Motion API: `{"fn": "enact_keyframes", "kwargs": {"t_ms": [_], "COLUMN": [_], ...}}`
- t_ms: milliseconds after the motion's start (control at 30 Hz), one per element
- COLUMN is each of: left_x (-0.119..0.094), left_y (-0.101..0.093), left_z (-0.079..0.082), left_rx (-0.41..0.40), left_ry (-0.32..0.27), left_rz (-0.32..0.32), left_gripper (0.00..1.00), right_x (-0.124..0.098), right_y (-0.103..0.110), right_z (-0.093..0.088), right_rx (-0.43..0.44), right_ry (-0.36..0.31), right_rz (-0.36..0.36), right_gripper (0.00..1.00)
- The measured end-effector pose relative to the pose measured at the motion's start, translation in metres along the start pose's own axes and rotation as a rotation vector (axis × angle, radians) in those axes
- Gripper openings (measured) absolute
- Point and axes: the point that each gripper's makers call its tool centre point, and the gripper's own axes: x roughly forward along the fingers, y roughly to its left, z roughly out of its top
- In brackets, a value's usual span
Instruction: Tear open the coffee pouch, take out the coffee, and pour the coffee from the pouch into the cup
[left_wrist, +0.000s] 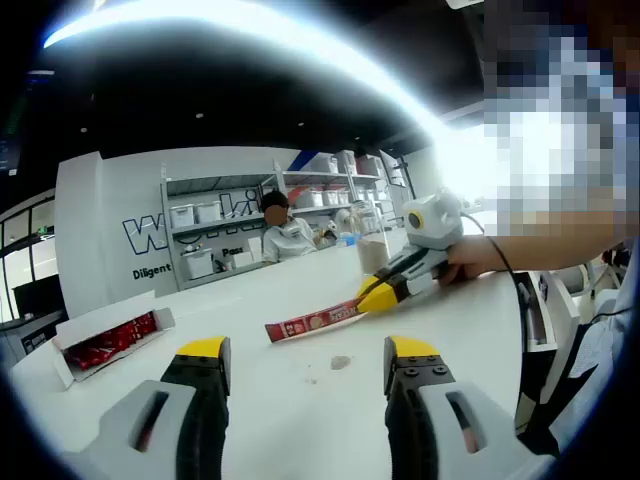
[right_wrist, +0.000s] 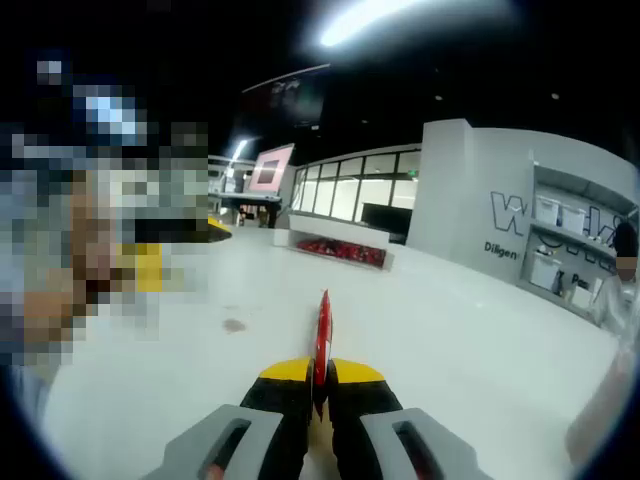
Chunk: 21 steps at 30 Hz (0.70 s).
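Note:
A long red coffee pouch (left_wrist: 313, 321) hangs level just above the white table (left_wrist: 300, 400) in the left gripper view. My right gripper (left_wrist: 378, 293) comes in from the right there and is shut on the pouch's right end, a hand behind it. In the right gripper view the pouch (right_wrist: 322, 335) stands edge-on, pinched between my right gripper's (right_wrist: 318, 385) yellow-tipped jaws. My left gripper (left_wrist: 307, 362) is open near the table's front, a short way in front of the pouch, with nothing between its fingers.
A white open box (left_wrist: 105, 340) with several red pouches lies at the left of the table; it appears far ahead as the box (right_wrist: 338, 248) in the right gripper view. A small brown spot (left_wrist: 341, 362) marks the table. Shelves and a seated person are behind.

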Motion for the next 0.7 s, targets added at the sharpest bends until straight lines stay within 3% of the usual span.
{"fn": "enact_keyframes", "kwargs": {"t_ms": [533, 700], "left_x": [0.001, 0.001], "left_y": [0.0, -0.004], "left_z": [-0.001, 0.001], "left_rx": [0.003, -0.002], "left_ry": [0.003, -0.007], "left_rz": [-0.001, -0.024], "left_gripper": [0.63, 0.53], "right_x": [-0.013, -0.016], "right_y": [0.007, 0.009], "right_z": [-0.003, -0.003], "right_rx": [0.004, 0.014], "right_ry": [0.007, 0.005], "right_rz": [0.004, 0.011], "right_gripper": [0.07, 0.07]}}
